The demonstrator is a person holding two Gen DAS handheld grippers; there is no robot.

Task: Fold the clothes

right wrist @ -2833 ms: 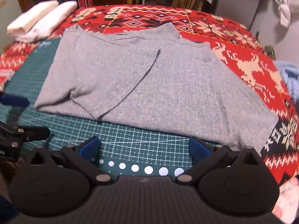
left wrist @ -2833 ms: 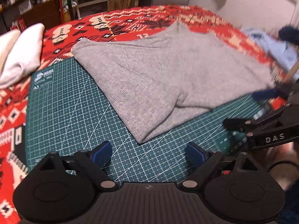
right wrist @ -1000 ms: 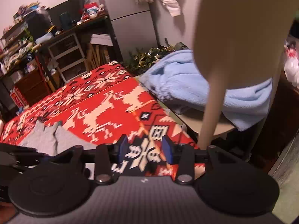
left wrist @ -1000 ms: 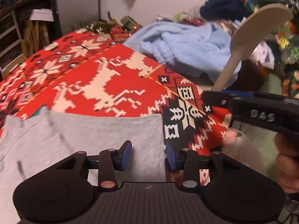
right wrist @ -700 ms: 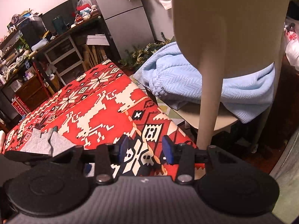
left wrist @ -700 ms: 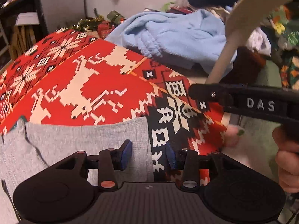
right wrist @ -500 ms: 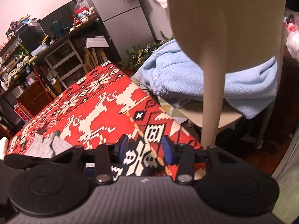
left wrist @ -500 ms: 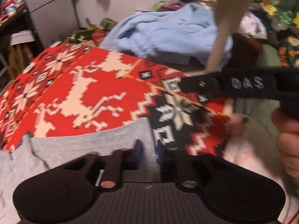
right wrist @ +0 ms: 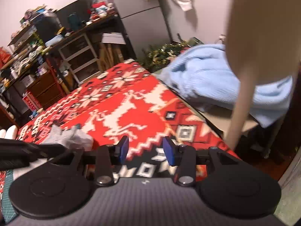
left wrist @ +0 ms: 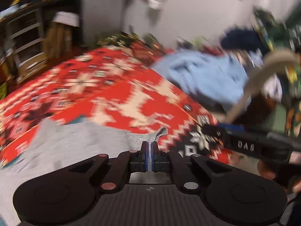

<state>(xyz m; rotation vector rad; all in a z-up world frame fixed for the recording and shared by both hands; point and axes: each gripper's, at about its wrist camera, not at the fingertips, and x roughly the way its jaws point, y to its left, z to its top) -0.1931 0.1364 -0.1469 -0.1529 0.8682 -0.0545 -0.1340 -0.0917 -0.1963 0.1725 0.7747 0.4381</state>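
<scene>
Through my left wrist view, my left tongs (left wrist: 150, 157) are pressed together on a thin fold of the grey ribbed knit garment (left wrist: 75, 145), pinching it near its right-hand corner, which curls up just beyond the blue pads. The rest of the garment trails left and toward me over the red patterned cloth (left wrist: 116, 98) that covers the worktop; the picture is smeared, so I can't tell how much fabric is lifted. My right tongs (left wrist: 212, 130) show at the right edge, beside the garment, not on it.

Through my right wrist view, my right tongs (right wrist: 145, 150) stand partly open with nothing between the pads, hovering over the red cloth near the worktop's far corner. The grey garment (right wrist: 69, 137) bunches at the left, by my left tongs.

I judge the risk is this: with only one corner pinched, the edge may sag and crease unevenly, and so thin a pinch could slip. The pale wooden chair back (right wrist: 263, 37) close by could also catch my right tongs.
</scene>
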